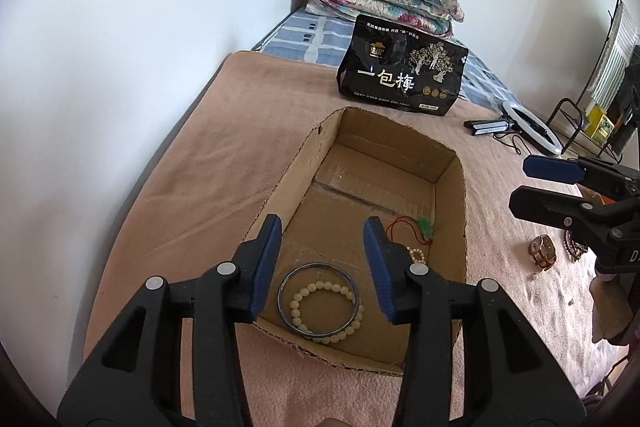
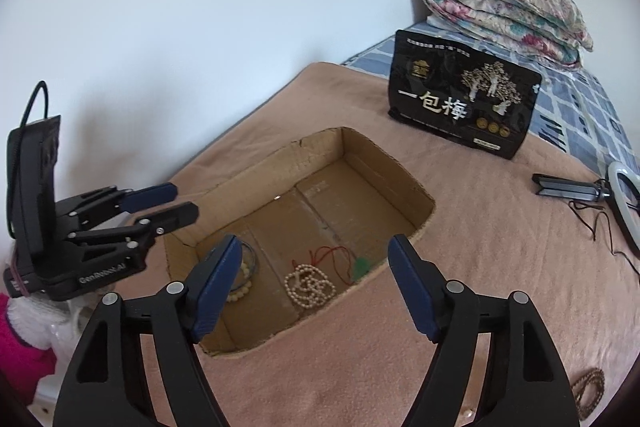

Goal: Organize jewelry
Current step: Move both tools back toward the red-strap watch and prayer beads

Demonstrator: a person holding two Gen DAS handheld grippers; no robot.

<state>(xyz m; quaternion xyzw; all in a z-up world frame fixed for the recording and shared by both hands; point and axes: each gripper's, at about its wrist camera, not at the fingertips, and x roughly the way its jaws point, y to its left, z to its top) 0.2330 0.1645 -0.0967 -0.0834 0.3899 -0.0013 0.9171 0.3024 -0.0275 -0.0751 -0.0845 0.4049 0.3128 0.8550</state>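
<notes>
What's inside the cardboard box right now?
In the cardboard box: a dark bangle overlapping a cream bead bracelet, a pearl strand, and a green pendant on red cord. The left gripper's fingers hide parts of the near floor.

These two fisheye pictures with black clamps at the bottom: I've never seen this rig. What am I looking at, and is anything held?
Each clamp is a hand-held two-finger gripper with a camera looking along its fingers. One picture is from the left gripper, the other from the right gripper. Both are open and hold nothing. Below is a cardboard box on a pink blanket, containing a bangle, a cream bead bracelet, a pearl strand and a green pendant on red cord. A watch and dark beads lie outside the box.
</notes>
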